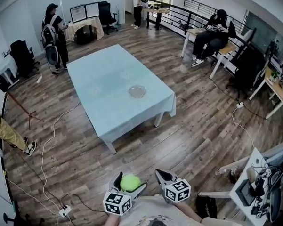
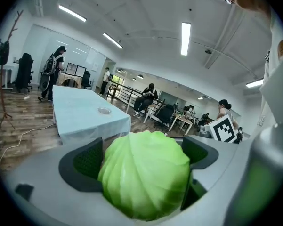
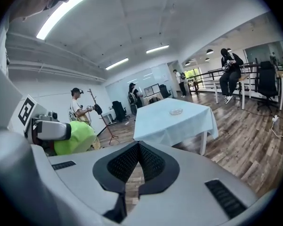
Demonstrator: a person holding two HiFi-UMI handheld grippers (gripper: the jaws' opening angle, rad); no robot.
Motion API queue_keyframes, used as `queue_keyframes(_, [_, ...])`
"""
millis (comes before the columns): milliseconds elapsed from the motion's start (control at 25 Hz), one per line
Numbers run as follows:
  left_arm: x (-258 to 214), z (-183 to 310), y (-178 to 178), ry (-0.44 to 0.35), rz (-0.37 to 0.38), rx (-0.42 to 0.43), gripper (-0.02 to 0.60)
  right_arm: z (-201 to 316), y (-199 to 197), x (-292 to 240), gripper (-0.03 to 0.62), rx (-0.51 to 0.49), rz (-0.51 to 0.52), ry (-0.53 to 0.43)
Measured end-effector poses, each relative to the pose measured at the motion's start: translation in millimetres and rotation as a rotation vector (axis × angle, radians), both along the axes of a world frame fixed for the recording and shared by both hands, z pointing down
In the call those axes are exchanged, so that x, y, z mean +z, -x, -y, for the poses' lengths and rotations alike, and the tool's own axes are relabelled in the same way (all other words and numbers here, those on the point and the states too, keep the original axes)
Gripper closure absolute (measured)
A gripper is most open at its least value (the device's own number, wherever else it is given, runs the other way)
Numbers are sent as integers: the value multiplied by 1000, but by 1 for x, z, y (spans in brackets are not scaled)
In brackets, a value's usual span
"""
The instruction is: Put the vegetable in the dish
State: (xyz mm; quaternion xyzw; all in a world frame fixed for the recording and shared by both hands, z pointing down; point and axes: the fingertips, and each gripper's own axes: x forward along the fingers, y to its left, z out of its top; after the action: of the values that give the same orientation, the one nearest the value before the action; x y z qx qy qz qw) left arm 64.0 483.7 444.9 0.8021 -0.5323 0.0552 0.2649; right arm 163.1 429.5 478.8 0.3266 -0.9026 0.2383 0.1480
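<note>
cabbage (image 1: 129, 182) part-hidden in left gripper (image 2: 142, 157), dish (image 1: 137, 91) faint

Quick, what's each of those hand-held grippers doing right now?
Left hand-held gripper: closed on the cabbage.
Right hand-held gripper: closed, holding nothing.

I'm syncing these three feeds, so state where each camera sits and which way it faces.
Head view: on the person's head, steeply down at the light-blue clothed table; left gripper, right gripper and shirt at bottom.
Left gripper view: on that gripper, along jaws closed on the round green cabbage, toward the table.
Right gripper view: on that gripper, along shut, empty jaws toward the table.
Shared: all show the table's clear glass dish.
</note>
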Motion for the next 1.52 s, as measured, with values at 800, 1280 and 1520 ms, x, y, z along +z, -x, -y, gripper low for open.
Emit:
queue_keyframes(800, [25, 44, 31, 31, 37, 103, 43, 50, 63, 4, 576, 11, -10, -17])
queue_keyframes(1280, [8, 190, -2, 16, 58, 165, 43, 196, 13, -1, 576, 126, 26, -41])
queue_keyframes(1520, [-4, 254, -24, 3, 42, 157, 43, 266, 2, -9, 576, 103, 55, -63])
